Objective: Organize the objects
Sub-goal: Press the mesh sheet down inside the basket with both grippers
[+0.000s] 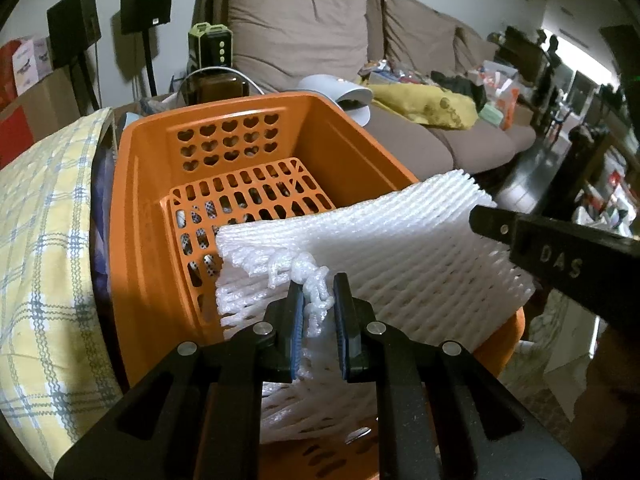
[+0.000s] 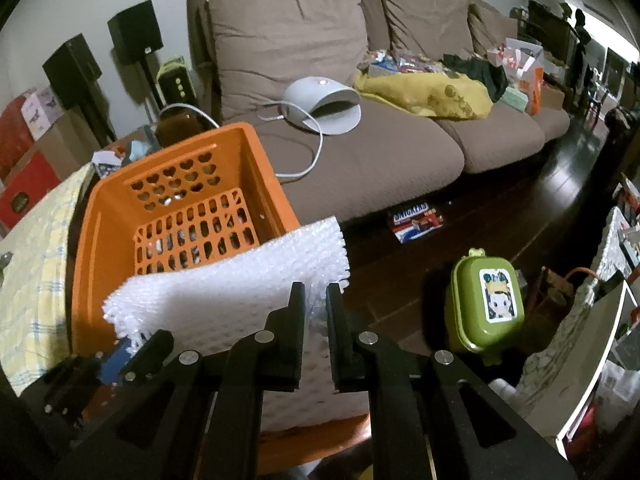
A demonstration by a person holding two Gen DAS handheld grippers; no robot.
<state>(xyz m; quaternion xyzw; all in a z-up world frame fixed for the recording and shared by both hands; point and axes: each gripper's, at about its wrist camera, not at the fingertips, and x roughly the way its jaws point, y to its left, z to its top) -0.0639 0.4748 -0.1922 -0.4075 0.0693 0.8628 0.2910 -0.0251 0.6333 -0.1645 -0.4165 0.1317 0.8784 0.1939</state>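
Both the left hand-held gripper and right hand-held gripper are clamped on the white foam netting sheet, held over the orange basket's near rim; next, probably lower it inside and release.

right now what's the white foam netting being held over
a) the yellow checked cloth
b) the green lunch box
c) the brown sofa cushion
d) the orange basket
d: the white foam netting, gripped at its near edge by the left gripper and the right gripper, hangs over the near rim of the orange basket, whose slotted floor shows just behind it.
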